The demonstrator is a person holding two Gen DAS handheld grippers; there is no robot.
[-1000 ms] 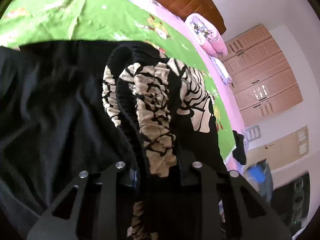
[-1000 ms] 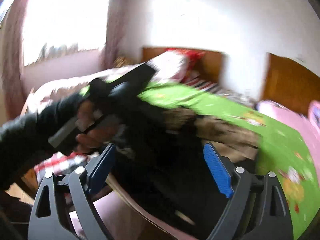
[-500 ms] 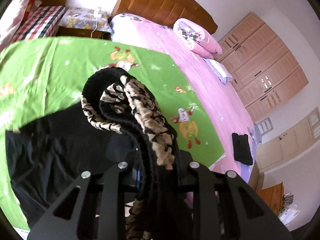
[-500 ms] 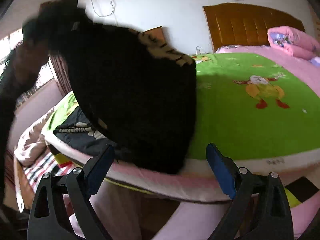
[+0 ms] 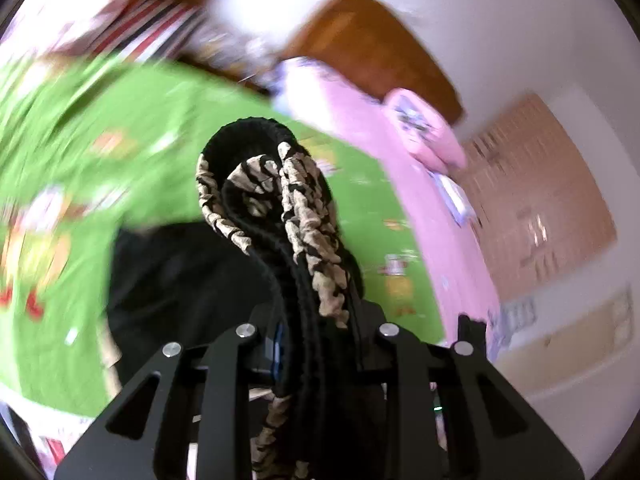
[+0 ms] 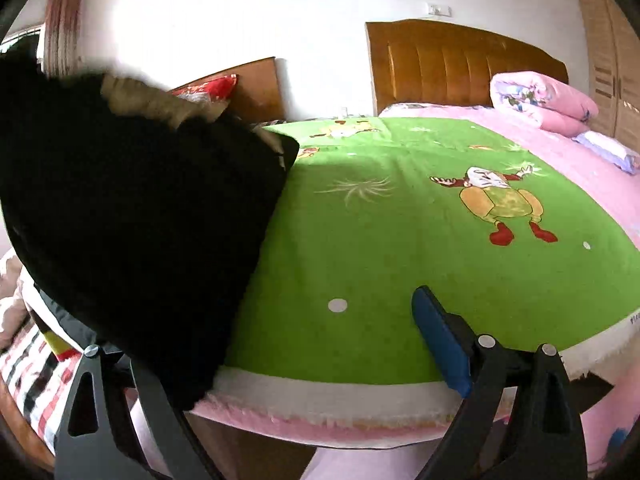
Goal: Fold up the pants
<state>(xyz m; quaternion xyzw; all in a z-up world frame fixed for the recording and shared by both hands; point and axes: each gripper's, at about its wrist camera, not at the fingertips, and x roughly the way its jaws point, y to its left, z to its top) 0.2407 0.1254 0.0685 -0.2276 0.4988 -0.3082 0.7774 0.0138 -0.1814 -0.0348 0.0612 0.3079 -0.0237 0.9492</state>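
Observation:
The pants [image 5: 280,208] are black with a beige-and-black patterned elastic waistband. My left gripper [image 5: 316,340] is shut on the bunched waistband and holds it up above the bed; black fabric hangs down below it over the green blanket. In the right wrist view the pants [image 6: 132,216] hang as a big black mass at the left, in front of my right gripper's left finger. My right gripper [image 6: 280,340] is open and empty, at the bed's front edge; its blue right pad [image 6: 440,340] shows.
A green cartoon blanket [image 6: 400,220] covers a pink bed with a brown headboard [image 6: 440,68]. A folded pink quilt [image 6: 540,100] lies at the head. Wooden wardrobes [image 5: 540,200] stand at the right. A second bed with striped bedding [image 6: 28,372] is at the left.
My left gripper has swung with the waistband; its view is blurred and the blanket has shifted left. In the right view the hanging pants moved left, uncovering more green blanket.

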